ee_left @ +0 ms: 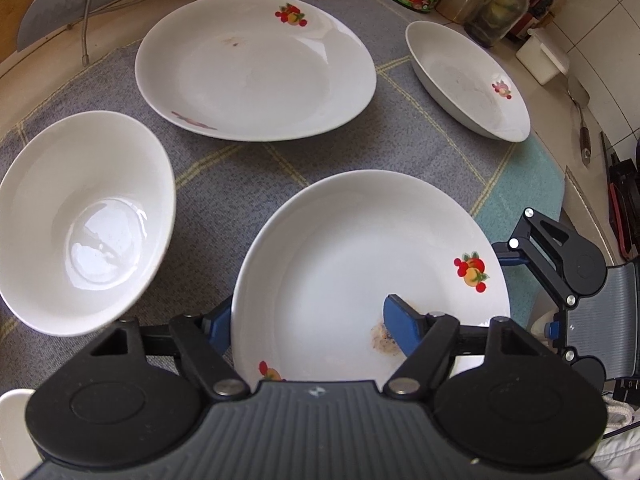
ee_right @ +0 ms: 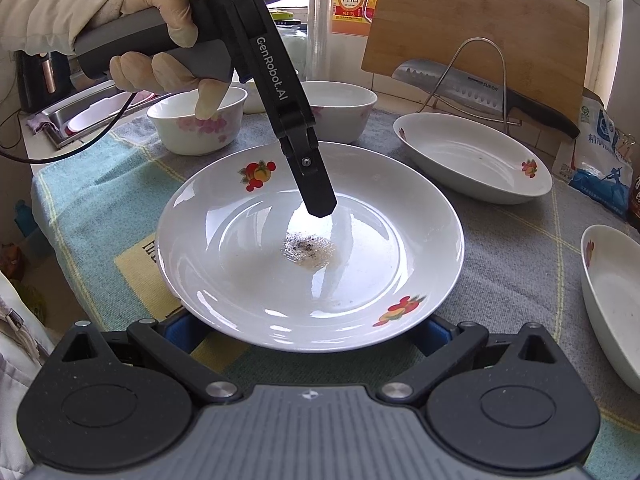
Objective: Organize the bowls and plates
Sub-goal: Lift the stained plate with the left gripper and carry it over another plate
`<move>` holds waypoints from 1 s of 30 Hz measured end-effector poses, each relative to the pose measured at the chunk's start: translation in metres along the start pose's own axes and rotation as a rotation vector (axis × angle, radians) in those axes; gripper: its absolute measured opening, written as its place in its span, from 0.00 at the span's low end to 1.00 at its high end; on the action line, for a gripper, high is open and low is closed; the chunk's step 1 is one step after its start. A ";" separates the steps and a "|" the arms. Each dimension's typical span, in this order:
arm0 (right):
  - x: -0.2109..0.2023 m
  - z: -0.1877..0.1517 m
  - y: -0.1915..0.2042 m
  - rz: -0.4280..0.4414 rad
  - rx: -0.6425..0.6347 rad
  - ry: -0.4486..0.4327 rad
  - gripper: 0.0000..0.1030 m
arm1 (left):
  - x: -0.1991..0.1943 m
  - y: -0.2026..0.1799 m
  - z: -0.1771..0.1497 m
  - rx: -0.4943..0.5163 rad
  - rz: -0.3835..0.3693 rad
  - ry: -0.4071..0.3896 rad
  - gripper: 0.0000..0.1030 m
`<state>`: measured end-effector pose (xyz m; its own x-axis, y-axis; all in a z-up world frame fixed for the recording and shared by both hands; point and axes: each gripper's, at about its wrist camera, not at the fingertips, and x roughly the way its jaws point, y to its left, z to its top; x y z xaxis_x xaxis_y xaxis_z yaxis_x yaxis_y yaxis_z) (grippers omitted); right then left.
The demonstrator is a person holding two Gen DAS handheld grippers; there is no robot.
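Observation:
A white plate with fruit prints and a dried stain (ee_left: 360, 264) (ee_right: 312, 248) sits on the grey cloth. My left gripper (ee_left: 308, 324) straddles its near rim, one blue finger (ee_left: 400, 328) inside the plate and the other (ee_left: 218, 324) outside below it; the jaws look closed on the rim. In the right wrist view it reaches down into the plate (ee_right: 316, 184). My right gripper (ee_right: 308, 336) is open, its fingers wide apart below the plate's near edge. A larger plate (ee_left: 256, 68), a deep bowl (ee_left: 84, 220) and an oval dish (ee_left: 468, 80) (ee_right: 472, 160) lie around.
Two flowered bowls (ee_right: 200, 120) (ee_right: 340, 108) stand at the back. A cleaver (ee_right: 480, 88) rests on a wire rack before a wooden board (ee_right: 480, 20). Jars and bottles (ee_left: 500, 4) line the wall. Another dish (ee_right: 612, 300) lies at the right. A sink (ee_right: 80, 116) is at the left.

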<state>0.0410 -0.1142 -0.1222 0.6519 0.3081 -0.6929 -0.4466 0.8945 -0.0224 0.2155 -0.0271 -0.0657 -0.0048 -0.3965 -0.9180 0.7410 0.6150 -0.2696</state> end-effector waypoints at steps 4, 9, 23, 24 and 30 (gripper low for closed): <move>-0.001 0.000 0.000 0.000 -0.003 0.004 1.00 | 0.000 -0.001 0.000 0.006 0.005 0.003 0.72; -0.004 0.001 -0.001 0.007 -0.009 0.008 1.00 | -0.001 -0.004 -0.001 0.000 0.008 -0.002 0.72; -0.027 0.006 -0.026 0.023 -0.034 -0.004 1.00 | -0.011 -0.027 0.020 -0.021 0.031 -0.052 0.72; -0.029 0.006 -0.029 0.021 -0.035 -0.007 1.00 | -0.011 -0.030 0.024 -0.018 0.034 -0.059 0.72; -0.043 0.004 -0.055 0.014 -0.037 -0.022 1.00 | -0.010 -0.045 0.047 -0.002 0.041 -0.086 0.72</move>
<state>0.0402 -0.1757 -0.0888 0.6582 0.3279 -0.6777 -0.4782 0.8773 -0.0399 0.2142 -0.0830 -0.0309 0.0834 -0.4276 -0.9001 0.7380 0.6334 -0.2325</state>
